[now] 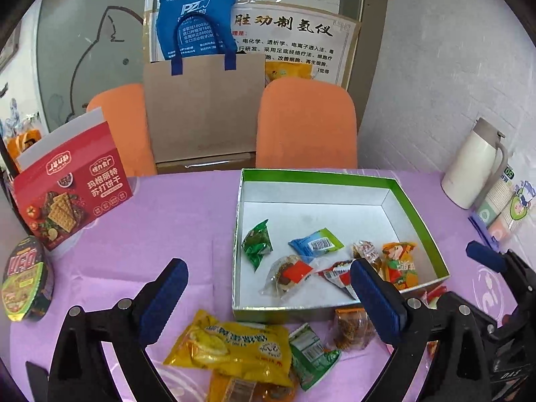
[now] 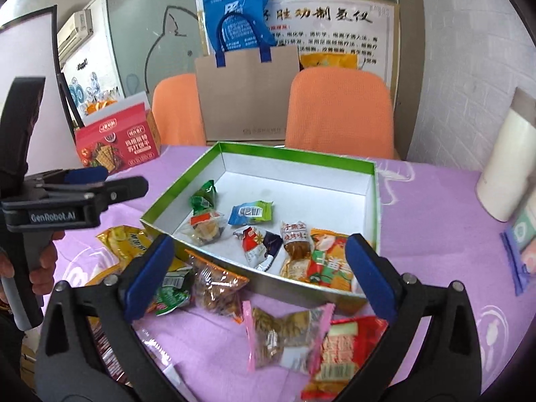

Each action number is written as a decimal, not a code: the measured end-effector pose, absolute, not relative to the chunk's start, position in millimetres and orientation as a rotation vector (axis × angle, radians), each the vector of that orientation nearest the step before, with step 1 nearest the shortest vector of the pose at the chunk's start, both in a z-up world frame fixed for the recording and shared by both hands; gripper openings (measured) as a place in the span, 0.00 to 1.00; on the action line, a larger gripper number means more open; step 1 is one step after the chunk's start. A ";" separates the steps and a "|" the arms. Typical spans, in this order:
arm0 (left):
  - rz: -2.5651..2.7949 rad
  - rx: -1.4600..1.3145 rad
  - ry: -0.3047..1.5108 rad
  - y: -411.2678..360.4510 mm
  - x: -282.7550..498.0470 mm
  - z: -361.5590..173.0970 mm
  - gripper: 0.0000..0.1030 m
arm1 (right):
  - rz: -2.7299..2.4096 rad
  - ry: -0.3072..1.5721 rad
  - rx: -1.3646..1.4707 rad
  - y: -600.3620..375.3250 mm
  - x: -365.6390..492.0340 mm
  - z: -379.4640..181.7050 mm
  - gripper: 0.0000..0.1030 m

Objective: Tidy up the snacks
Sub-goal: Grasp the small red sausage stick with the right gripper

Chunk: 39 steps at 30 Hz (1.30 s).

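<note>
Snack packets and sorting box, both wrist views. Six small packets already lie in the white-lined box (image 2: 355,162), bunched toward its near wall; among them are a green packet (image 2: 203,196), a blue packet (image 2: 250,212) and an orange packet (image 2: 330,261). More wait on the purple tablecloth (image 2: 435,207) just outside that wall: in the right wrist view, a pink-edged packet (image 2: 288,338) at 6 o'clock from the box, a red packet (image 2: 348,348) touching it at its 3 o'clock side, and a clear packet of brown snacks (image 2: 217,288) at 7 o'clock. The yellow bag (image 1: 231,345) lies at 7 o'clock from the box in the left wrist view.

Handling, as a judgement: the packets look light, soft and crinkly, with slick film that may slide between pads. A grip across the filled middle, or on a crimped end seal, seems safest; contents such as nuts or dried fruit could crush under hard pressure. The yellow bag is wider and floppy, so it would sag if pinched at one corner.

The left gripper (image 1: 268,298) hangs above the yellow bag, jaws spread wide, nothing between them. The right gripper (image 2: 258,274) is likewise wide apart and empty, above the pink-edged packet.

Outward: a red cracker box (image 1: 72,194) at 9 o'clock, a noodle bowl (image 1: 25,281) nearer, a white flask (image 1: 475,167) at 2 o'clock, two orange chairs (image 1: 306,124) beyond the table.
</note>
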State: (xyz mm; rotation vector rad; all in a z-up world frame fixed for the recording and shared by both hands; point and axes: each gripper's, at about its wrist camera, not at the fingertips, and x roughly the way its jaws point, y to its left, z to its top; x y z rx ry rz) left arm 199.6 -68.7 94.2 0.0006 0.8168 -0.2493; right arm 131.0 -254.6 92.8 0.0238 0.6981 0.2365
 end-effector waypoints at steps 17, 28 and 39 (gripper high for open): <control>-0.426 -0.011 0.849 -78.9 61.2 54.5 0.96 | 0.132 0.776 0.144 -326.1 6.2 37.6 0.99; -0.464 0.001 0.892 -65.0 21.1 32.6 0.96 | -0.008 0.878 0.182 -364.5 -31.4 -5.8 0.99; -0.639 0.073 0.859 -157.5 32.1 47.4 0.96 | -0.056 0.847 0.201 -377.0 -41.5 -12.0 0.23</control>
